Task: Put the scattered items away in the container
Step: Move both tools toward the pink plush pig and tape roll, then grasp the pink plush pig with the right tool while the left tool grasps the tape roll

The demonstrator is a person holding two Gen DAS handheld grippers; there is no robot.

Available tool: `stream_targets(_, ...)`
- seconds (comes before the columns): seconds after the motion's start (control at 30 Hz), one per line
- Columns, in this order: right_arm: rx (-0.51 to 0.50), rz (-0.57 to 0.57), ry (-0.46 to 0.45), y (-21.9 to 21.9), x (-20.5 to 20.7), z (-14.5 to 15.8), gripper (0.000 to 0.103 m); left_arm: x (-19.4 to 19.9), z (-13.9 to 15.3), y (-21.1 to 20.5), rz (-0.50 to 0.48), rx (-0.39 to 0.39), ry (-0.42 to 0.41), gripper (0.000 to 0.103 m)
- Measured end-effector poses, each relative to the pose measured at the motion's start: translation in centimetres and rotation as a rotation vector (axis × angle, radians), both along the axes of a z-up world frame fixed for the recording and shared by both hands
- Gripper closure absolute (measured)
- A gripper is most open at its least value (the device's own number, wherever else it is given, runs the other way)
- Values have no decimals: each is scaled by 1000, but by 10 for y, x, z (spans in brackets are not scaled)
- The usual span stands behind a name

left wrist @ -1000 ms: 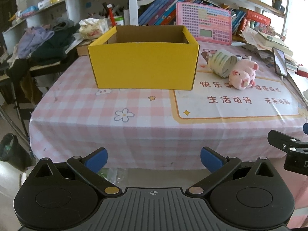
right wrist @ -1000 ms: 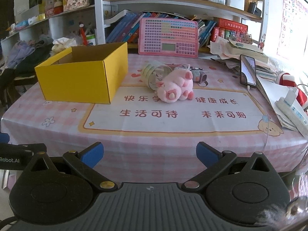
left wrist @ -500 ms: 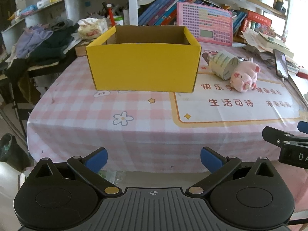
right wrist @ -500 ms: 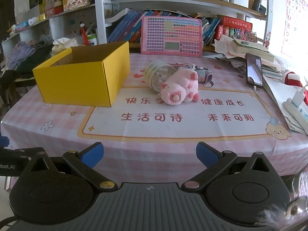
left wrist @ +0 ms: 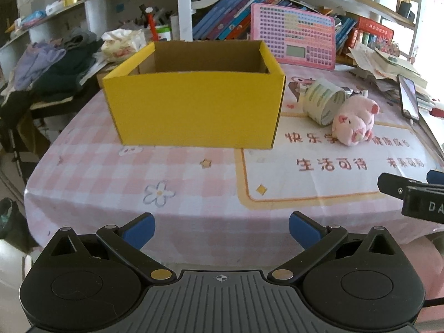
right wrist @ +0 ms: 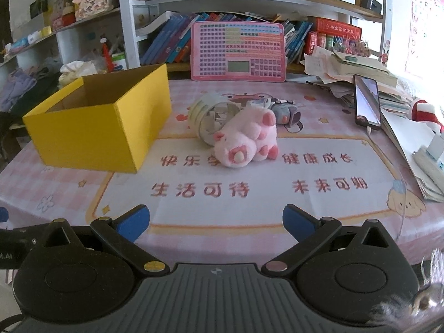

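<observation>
1. Both claws, left gripper (left wrist: 221, 229) and right gripper (right wrist: 216, 220), are spread wide and hold nothing, probably ready for picking.
2. Pink pig (right wrist: 245, 138) leans on the roll (right wrist: 206, 116), beside the yellow box (right wrist: 91, 127), not inside.

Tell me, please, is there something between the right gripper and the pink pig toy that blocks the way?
Nothing visible does. The right gripper is open at the near table edge, and only the flat printed mat lies between it and the pink pig toy. The striped cup lies on its side behind the pig, touching it.
</observation>
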State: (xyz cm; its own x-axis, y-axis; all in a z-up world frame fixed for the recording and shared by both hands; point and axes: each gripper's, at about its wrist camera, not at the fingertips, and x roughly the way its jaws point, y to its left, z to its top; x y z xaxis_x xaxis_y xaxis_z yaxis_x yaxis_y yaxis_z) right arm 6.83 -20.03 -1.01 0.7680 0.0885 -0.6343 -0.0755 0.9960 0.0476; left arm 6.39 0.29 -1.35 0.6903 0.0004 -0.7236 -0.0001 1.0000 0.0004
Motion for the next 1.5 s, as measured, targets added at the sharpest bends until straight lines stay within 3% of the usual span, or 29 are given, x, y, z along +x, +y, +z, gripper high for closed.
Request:
stream_targets(0.4, -13, 29, 12, -26, 62, 3, 0, 50, 2, -33, -17, -15, 13, 0)
stream_targets(0.67, 11, 47, 34, -41, 98, -2, 0, 67, 2, -64, -87, 5, 38, 0)
stream_targets(0.97, 33, 67, 39, -55, 134, -8, 0, 85, -4, -83, -68, -19, 79, 0)
stream_targets(1.5, 153, 114, 176, -61, 200, -35, 5, 107, -2, -97, -83, -6, 72, 0)
